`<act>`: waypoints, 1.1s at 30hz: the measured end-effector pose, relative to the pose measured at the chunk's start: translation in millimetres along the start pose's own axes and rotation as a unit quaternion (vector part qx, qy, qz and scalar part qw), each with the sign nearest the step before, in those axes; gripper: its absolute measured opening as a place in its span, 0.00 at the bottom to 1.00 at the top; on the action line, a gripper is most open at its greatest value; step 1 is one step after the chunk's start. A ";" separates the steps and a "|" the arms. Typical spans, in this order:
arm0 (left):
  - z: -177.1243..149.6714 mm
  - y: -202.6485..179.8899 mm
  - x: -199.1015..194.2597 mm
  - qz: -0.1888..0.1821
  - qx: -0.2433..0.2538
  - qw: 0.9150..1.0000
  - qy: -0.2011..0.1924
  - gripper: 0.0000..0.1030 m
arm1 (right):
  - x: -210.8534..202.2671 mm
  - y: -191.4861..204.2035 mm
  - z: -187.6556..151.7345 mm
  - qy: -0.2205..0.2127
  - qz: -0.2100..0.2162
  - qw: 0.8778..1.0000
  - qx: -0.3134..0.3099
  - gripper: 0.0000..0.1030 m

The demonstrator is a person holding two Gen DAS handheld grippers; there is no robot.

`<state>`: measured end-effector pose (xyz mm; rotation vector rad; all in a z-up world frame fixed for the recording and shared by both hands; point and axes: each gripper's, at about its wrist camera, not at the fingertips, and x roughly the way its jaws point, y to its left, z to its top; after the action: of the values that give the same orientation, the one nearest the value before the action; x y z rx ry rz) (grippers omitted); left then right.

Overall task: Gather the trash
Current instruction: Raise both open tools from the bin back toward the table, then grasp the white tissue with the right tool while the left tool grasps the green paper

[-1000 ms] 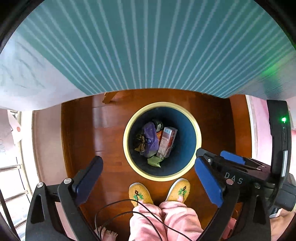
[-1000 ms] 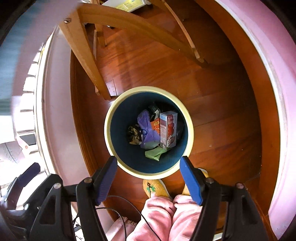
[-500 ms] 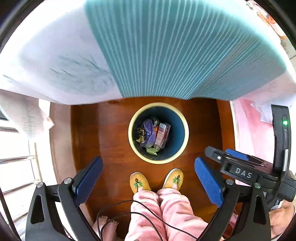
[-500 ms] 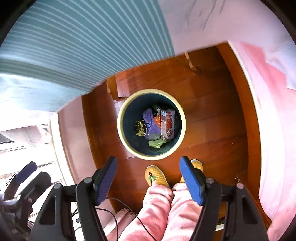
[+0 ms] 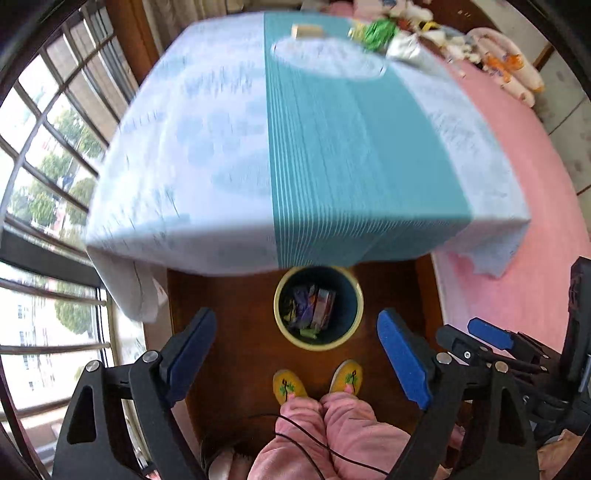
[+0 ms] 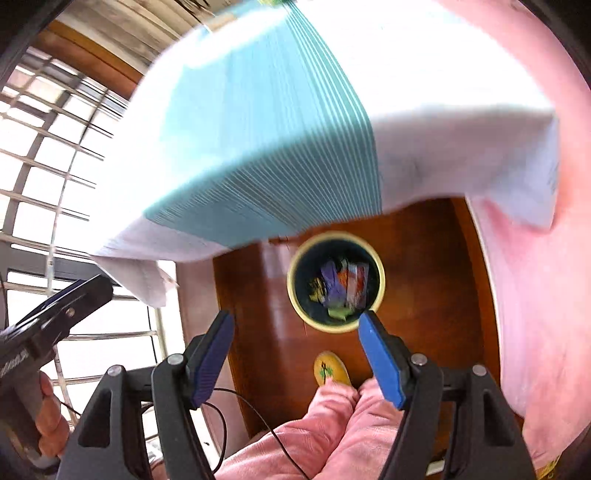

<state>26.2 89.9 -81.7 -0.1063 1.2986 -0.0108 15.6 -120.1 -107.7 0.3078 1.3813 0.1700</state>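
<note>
The bin (image 5: pixel 318 341), with wrappers and a carton inside, is seen on the wood floor just past the table (image 5: pixel 221 147), in front of two yellow slippers (image 5: pixel 288 386). The left gripper (image 5: pixel 295 349) is held wide apart with nothing between its pads, its jaws having just been closing a little. The right gripper (image 6: pixel 295 354) is likewise spread and empty; more trash (image 5: pixel 376 29) is left on the table's far end.
</note>
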 end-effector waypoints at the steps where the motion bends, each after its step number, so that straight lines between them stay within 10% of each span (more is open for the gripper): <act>1: 4.9 0.5 -8.7 -0.004 0.004 1.000 -0.008 0.85 | -8.2 4.6 2.3 -0.009 0.000 1.000 -0.003 0.68; 10: 54.2 -0.5 -72.8 -0.034 0.035 0.994 -0.101 0.85 | -92.0 41.6 44.3 -0.144 -0.018 0.989 -0.028 0.70; 14: 77.7 -7.8 -90.7 -0.040 0.052 0.988 -0.139 0.85 | -111.9 52.3 63.3 -0.181 -0.028 0.982 -0.043 0.88; 26: 151.5 -31.4 -70.1 0.018 0.051 0.986 -0.157 0.85 | -96.3 35.2 156.9 -0.180 -0.034 0.980 -0.079 0.88; 33: 234.1 -63.4 -19.0 0.049 -0.003 0.994 -0.099 0.84 | -61.3 0.0 264.3 -0.126 -0.003 0.987 -0.097 0.87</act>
<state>249.5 45.0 3.9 -0.0480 1.1038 0.0850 263.6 -168.7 -8.7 0.1567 1.1053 0.2503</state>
